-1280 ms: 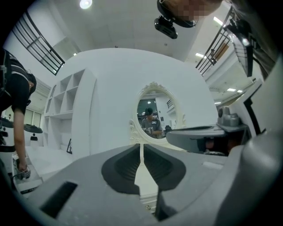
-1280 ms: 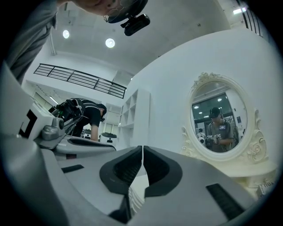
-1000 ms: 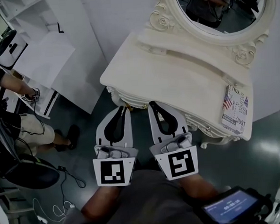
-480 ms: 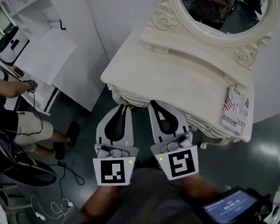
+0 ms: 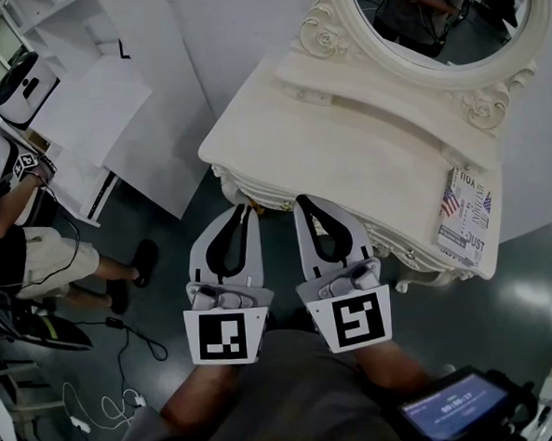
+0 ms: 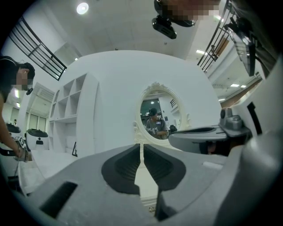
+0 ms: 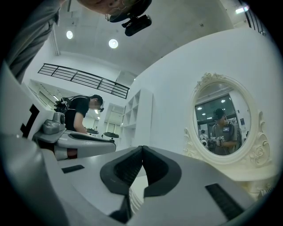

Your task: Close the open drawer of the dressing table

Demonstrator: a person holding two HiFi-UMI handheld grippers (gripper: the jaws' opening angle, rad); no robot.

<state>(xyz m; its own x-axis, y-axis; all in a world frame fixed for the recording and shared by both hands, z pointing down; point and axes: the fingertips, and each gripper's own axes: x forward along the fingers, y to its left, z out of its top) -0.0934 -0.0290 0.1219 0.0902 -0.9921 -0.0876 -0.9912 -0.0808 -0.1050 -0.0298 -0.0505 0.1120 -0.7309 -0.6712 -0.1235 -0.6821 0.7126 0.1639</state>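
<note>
Jaws of both grippers are pressed together and empty: left gripper [image 5: 242, 213] and right gripper [image 5: 302, 202] lie side by side, mid-frame in the head view. Drawer [image 5: 271, 204] front sits right at their tips, tucked under the near edge of the counter [image 5: 347, 155]. I can't tell whether the tips touch it or stop just short. Both hands are about equally near. The front's long axis runs along that edge, from centre-left down to lower right, and it faces the lower left. Judged push: straight off the tips, toward the upper right. Overhang hides how far it sticks out.
</note>
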